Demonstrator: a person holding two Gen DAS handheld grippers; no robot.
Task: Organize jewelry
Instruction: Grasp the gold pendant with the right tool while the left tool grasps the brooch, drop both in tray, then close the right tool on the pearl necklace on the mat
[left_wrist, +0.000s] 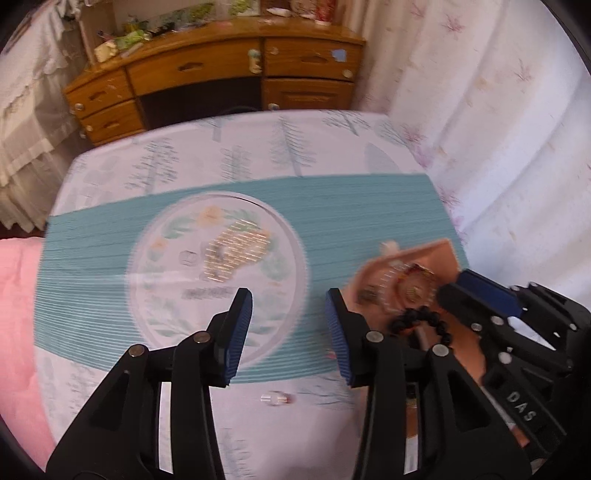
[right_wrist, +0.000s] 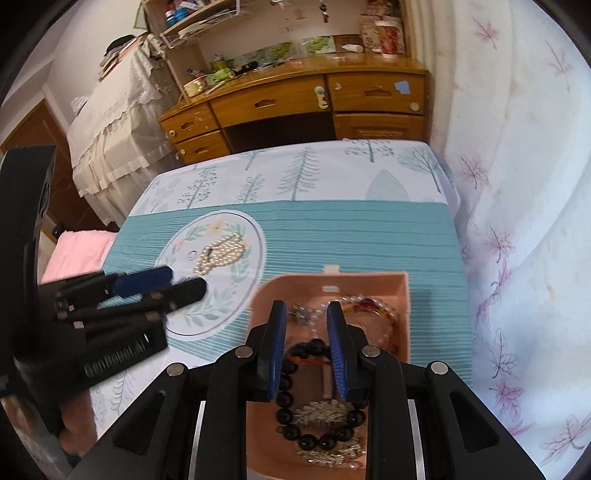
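Behind the table (right_wrist: 369, 236) stands a wooden dresser (right_wrist: 295, 107). On the table's round plate (right_wrist: 207, 317) lies a pearl necklace (right_wrist: 221, 253); the left gripper (left_wrist: 289, 301) hovers above the plate, jaws parted and empty. The right gripper (right_wrist: 306, 314) (jaws narrowly apart, gripping nothing) hangs over the pink jewelry box (right_wrist: 402, 295) holding a black bead bracelet (right_wrist: 317, 424).

my two grippers, left gripper (left_wrist: 289, 306) and right gripper (right_wrist: 306, 325), are black plastic with triangle holes, round silver screws, and blue ribbed pads on the fingers (left_wrist: 238, 332). i see white letters on their sides.
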